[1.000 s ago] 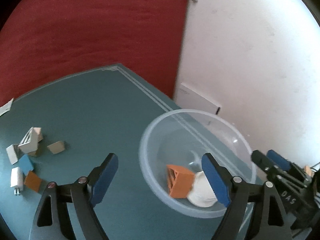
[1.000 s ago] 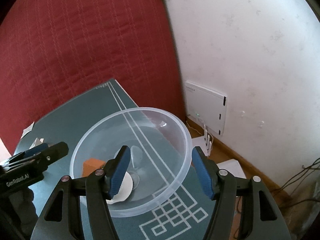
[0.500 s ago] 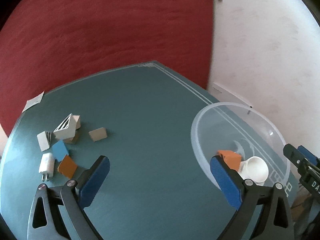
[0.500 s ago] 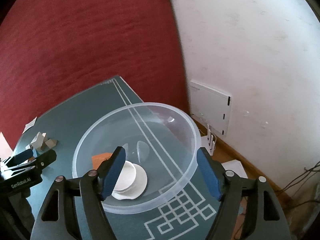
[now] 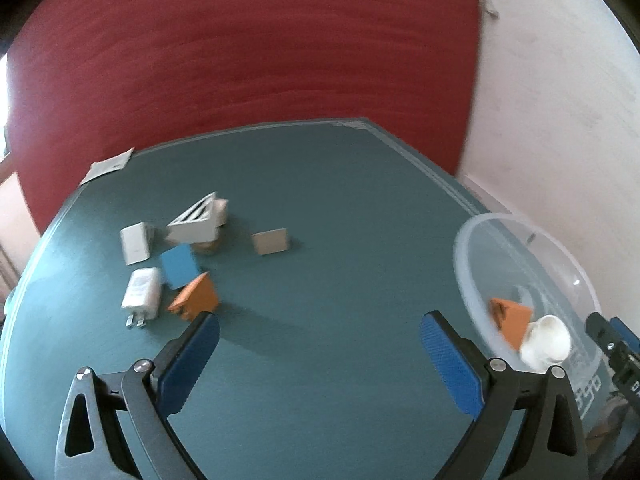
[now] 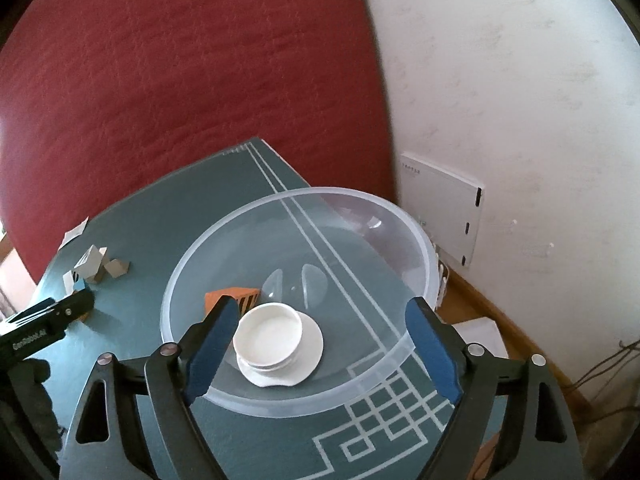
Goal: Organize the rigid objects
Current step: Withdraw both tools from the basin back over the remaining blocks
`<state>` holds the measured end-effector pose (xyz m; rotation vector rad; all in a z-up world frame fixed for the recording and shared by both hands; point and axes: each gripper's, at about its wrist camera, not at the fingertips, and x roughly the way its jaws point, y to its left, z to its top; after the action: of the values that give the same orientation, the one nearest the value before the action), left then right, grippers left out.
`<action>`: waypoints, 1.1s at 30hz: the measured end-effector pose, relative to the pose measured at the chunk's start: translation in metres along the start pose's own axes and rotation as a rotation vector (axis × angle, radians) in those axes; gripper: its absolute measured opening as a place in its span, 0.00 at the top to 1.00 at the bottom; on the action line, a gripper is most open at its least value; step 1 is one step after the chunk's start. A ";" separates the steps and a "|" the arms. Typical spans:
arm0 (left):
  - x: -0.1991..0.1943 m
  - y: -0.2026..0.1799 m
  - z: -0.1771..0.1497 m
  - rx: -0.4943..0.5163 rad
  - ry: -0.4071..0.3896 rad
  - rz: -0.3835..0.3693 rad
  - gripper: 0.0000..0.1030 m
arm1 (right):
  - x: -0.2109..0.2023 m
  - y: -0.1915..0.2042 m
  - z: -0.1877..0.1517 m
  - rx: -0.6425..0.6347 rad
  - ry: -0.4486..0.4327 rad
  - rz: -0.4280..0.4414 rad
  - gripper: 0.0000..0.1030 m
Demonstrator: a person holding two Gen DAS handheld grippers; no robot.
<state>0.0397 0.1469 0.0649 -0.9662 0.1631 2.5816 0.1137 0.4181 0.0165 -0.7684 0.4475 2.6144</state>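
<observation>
Once the right gripper [image 6: 320,344] had just spread, dropping the white cup [image 6: 269,330] into the bowl [image 6: 420,236], the left gripper [image 5: 318,354] (wide open, empty) swung towards the loose blocks [image 5: 188,248], likely next.

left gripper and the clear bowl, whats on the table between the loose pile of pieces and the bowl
Nothing: in the left wrist view, only bare teal table separates the tan block, the pile's nearest piece, from the clear bowl. The open left gripper hangs over that stretch.

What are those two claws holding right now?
Nothing. The left claw is open over bare table; the right claw, just opening, hangs above the bowl.
</observation>
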 end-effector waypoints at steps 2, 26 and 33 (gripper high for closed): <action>-0.003 0.013 -0.003 -0.024 0.002 0.016 0.01 | -0.003 0.003 0.000 -0.006 -0.003 -0.002 0.16; -0.010 0.121 -0.025 -0.203 0.042 0.253 0.01 | -0.024 0.073 -0.028 -0.234 -0.029 0.080 0.16; 0.003 0.132 -0.021 -0.194 0.065 0.264 0.01 | -0.025 0.074 -0.028 -0.245 -0.020 0.080 0.16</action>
<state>-0.0006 0.0215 0.0435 -1.1689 0.0616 2.8491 0.1131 0.3351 0.0221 -0.8138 0.1551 2.7831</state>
